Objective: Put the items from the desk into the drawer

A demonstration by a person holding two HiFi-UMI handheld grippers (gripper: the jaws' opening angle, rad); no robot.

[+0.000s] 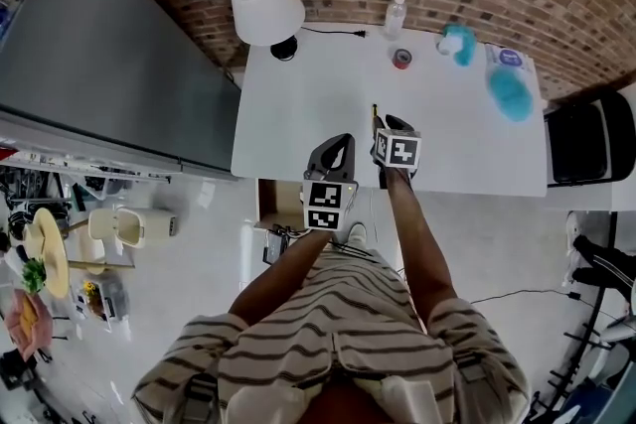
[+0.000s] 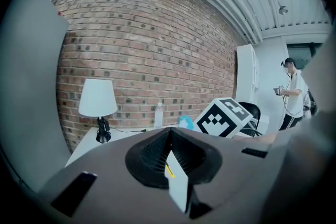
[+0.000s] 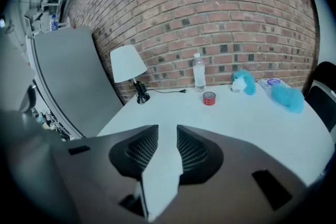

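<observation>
On the white desk (image 1: 298,114) stand a clear water bottle (image 1: 396,15) (image 3: 198,72), a red tape roll (image 1: 401,59) (image 3: 209,98), a small teal-and-white item (image 1: 457,43) and a fluffy blue item (image 1: 512,94) (image 3: 287,97) along the far and right side. A thin yellow stick (image 1: 376,114) lies just left of my right gripper (image 1: 391,126) (image 3: 167,131), whose jaws stand slightly apart with only desk showing between them. My left gripper (image 1: 343,142) (image 2: 169,134) hovers over the desk's front edge, its tips together.
A white lamp (image 1: 266,5) (image 2: 98,98) with a black cord stands at the desk's far left. An open drawer (image 1: 263,204) shows under the front edge. A grey cabinet (image 1: 99,65) flanks the left and a black chair (image 1: 581,144) the right. A person (image 2: 289,92) stands far right.
</observation>
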